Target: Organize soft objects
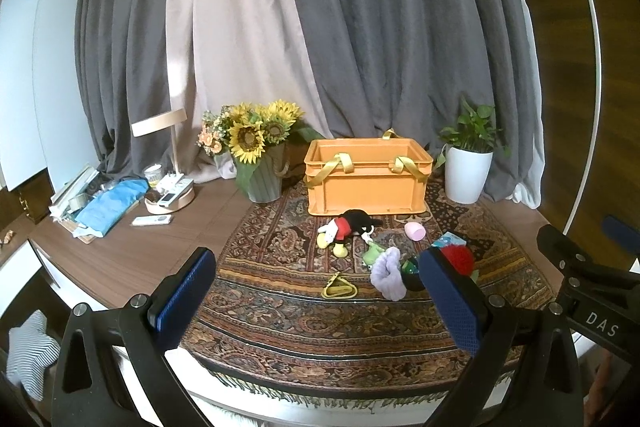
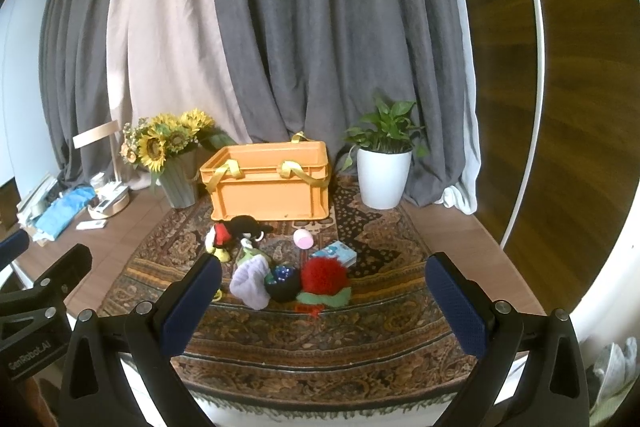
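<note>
Your left gripper (image 1: pixel 316 291) has its jaws wide apart, empty, held over the near edge of the rug (image 1: pixel 280 315). Your right gripper (image 2: pixel 324 297) is likewise spread, nothing between the pads. Beyond them the soft things lie clustered mid-rug: lilac sock (image 2: pixel 250 281), dark ball (image 2: pixel 282 283) touching it, red pom-pom (image 2: pixel 324 277) beside that, mouse plush (image 2: pixel 234 231) nearer the crate (image 2: pixel 272 193). Pink cup (image 2: pixel 302 239) and blue box (image 2: pixel 336 254) lie just behind the cluster. Yellow strap (image 1: pixel 339 287) lies apart, left. Crate stands between sunflowers (image 2: pixel 164 143) and plant (image 2: pixel 384 163).
</note>
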